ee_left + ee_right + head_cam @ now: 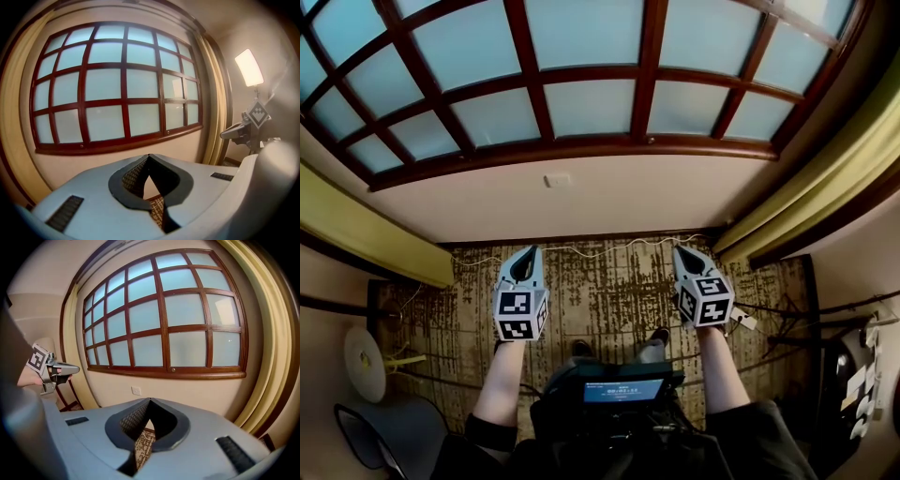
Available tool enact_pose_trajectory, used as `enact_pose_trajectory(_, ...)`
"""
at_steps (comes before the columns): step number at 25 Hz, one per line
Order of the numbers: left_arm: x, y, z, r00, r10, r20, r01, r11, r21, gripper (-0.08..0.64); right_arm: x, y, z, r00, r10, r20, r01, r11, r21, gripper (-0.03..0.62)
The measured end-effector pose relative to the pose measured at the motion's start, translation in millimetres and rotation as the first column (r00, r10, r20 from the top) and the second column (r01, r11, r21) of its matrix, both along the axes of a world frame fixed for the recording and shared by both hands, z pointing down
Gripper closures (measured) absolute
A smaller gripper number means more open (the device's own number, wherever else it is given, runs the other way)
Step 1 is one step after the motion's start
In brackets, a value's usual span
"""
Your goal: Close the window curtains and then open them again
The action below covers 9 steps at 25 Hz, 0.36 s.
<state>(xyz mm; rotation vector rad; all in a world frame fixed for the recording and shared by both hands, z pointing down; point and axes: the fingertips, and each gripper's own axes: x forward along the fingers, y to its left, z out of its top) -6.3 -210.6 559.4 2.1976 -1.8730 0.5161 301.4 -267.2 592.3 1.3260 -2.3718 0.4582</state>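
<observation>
The left yellow-green fabric curtain (pixel 370 234) and right curtain (pixel 811 187) hang gathered at the frame's edges, baring the red-brown wooden lattice window (pixel 581 103). The left gripper (pixel 528 251) and right gripper (pixel 682 251), jaws pressed together on nothing, sit lower centre, well apart from either curtain. This fits pre-closing or post-reopening.

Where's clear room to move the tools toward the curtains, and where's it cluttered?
Free: carpet between left tool and right tool, up to the wall under the window; only a white cord along the skirting. Crowded: floor beside the left curtain (white disc, wires) and beside the right curtain (cables, dark stand).
</observation>
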Motion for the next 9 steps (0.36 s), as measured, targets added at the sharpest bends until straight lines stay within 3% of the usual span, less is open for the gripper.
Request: enact_pose_trajectory(9, 10, -4, -2, 1.000, 0.021, -0.003, -0.021, 1.000, -0.021, 0.560, 16, -4, 4, 1.000, 0.026, 0.005, -0.026, 1.000, -0.010, 0.586)
